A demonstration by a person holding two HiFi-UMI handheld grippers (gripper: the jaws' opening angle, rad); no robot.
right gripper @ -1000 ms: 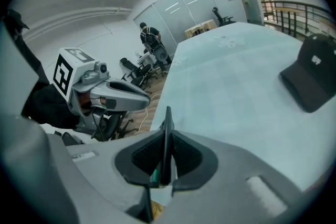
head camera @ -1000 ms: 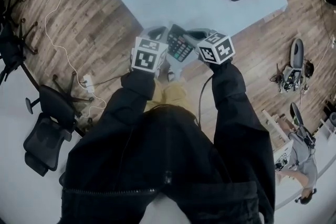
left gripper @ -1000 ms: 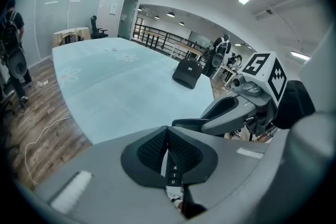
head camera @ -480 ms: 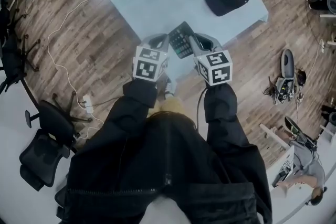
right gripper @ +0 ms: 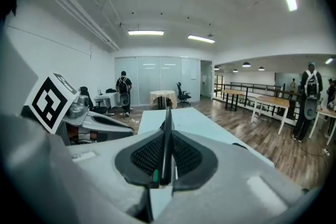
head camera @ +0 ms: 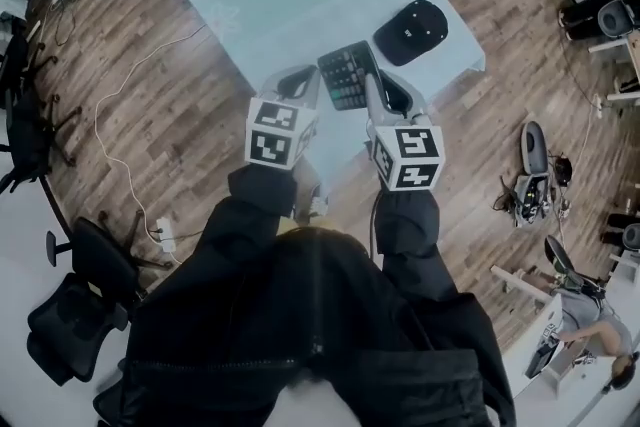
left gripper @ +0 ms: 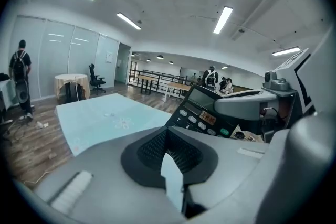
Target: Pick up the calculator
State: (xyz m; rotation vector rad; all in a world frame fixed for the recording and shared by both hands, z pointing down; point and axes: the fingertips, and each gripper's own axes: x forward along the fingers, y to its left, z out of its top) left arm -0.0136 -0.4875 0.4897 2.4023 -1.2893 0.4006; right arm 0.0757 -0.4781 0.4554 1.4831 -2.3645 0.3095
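The right tool (head camera: 374, 85) is clenched on the right edge of the one calculator (head camera: 345, 75), at frame centre over the near edge of the bench (head camera: 250, 5). The left tool (head camera: 298, 83) is drawn closed on nothing, just beside the calculator's left edge. One black cap (head camera: 411, 30) lies upper right, near the bench's right edge. Bare bench cloth extends to the upper left.
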